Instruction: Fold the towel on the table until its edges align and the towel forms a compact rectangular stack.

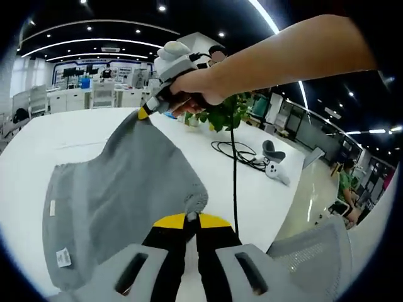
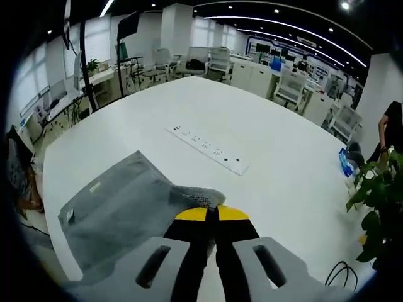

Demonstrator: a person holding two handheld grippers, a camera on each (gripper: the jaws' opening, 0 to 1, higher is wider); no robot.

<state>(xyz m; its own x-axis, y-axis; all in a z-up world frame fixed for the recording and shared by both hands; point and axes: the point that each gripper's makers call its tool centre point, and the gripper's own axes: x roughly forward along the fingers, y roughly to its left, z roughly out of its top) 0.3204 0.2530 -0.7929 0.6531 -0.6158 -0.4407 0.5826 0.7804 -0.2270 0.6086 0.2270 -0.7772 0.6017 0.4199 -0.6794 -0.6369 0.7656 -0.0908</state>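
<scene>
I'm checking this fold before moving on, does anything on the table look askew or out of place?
Nothing is spilled or damaged. The grey towel is not lying flat: the left gripper and the right gripper each pinch a corner, so it hangs uneven with bunched corners. A loose black cable lies coiled on the white table.

open-plan office, white desks (image 2: 264, 75), swivel chairs (image 2: 219, 60), ceiling downlights (image 1: 162, 8)

Both views look closely down on the towel (image 1: 126, 189) from opposite corners
</scene>
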